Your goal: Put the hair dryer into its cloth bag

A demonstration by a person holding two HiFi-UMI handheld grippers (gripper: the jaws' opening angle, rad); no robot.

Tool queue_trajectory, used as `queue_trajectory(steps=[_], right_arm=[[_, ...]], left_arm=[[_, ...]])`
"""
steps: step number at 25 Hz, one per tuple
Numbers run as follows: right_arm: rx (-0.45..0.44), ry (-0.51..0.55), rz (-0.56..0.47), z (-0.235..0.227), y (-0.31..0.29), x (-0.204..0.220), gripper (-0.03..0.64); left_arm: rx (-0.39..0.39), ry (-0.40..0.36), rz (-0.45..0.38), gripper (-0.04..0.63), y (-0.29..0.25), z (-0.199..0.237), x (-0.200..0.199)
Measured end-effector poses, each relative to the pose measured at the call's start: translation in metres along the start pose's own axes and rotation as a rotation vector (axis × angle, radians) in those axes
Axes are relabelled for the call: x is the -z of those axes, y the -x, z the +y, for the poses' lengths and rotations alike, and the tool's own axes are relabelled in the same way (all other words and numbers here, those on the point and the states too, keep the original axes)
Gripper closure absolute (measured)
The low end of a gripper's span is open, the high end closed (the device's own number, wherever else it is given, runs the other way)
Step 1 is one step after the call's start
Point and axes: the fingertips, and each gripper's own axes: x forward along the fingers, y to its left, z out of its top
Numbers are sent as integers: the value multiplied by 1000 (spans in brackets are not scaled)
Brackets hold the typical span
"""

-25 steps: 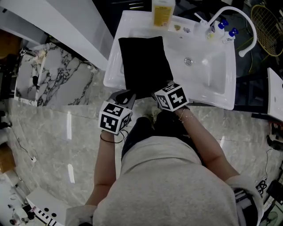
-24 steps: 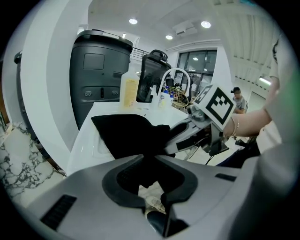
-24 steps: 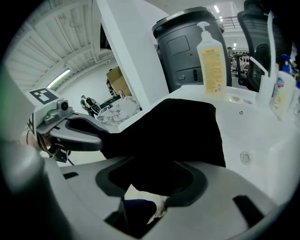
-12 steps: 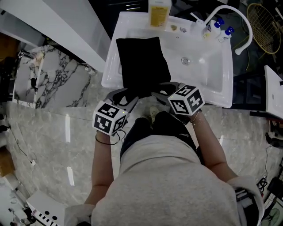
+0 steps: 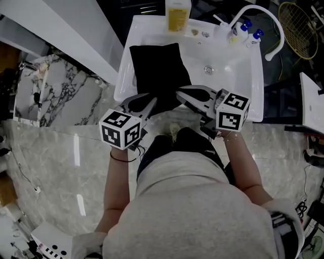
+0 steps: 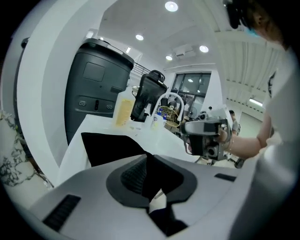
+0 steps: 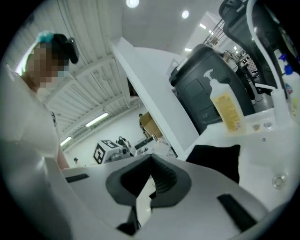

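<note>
Nowhere in any view: the hair dryer. Largest close by, the white sink (image 5: 250, 76), and draped flat over its left side, near edge reaching the front rim, the black cloth bag (image 5: 157, 71). Poised at that near edge, one toward each corner, the left gripper (image 5: 151, 102) and right gripper (image 5: 180, 94), both just through closing. Right fingers pressed together on nothing, with the bag lying clear beyond them. Left fingers all but together, right against the cloth; hard to say whether pinching a fold. Likeliest trouble, by judgement: lifting on one thin pinch or none at all, hence cloth slipping free, a mouth never opened, or the bag dragged off the rim and down to the floor (image 5: 61, 146). Smooth glazed sink, so little to hold the cloth back. Underfoot, glossy pale stone; overhead, a bright room with ceiling spots. On the back ledge, a yellow pump bottle (image 5: 177, 14) beside a curved white tap (image 5: 263, 20).
</note>
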Motion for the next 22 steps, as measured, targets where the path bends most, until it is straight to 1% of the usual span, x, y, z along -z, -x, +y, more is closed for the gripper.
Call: queue_trajectory(steps=[1,3,5,7,9,11,15,18,22], right_arm=[[-17,-6,-49,3,2,-10,617],[10,1,-93,0,5,-21,617],[74,46,-90,-7,6,-26,617],[125,97,-73,-13,5,-27,618],[157,149,-48,-14,4,-25,618],[182,178,-27,-16,2,-22,618],[285,148,-35,-30,1,-23,618],[327,139,-34,-35,-1,-23,618],[336,133,-29,-37,-6,-22,618]], left_arm=[[-4,27,-19,565,0,1,-6],[-6,62,-63,577,1,2,-16],[-6,69,-113,580,1,2,-28],[-13,57,-156,580,2,1,-38],[-37,37,-177,580,2,1,-44],[-65,14,-180,580,1,1,-48],[-94,-11,-156,583,-2,0,-48],[-120,16,-126,584,-6,2,-41],[-149,37,-98,584,-10,6,-33]])
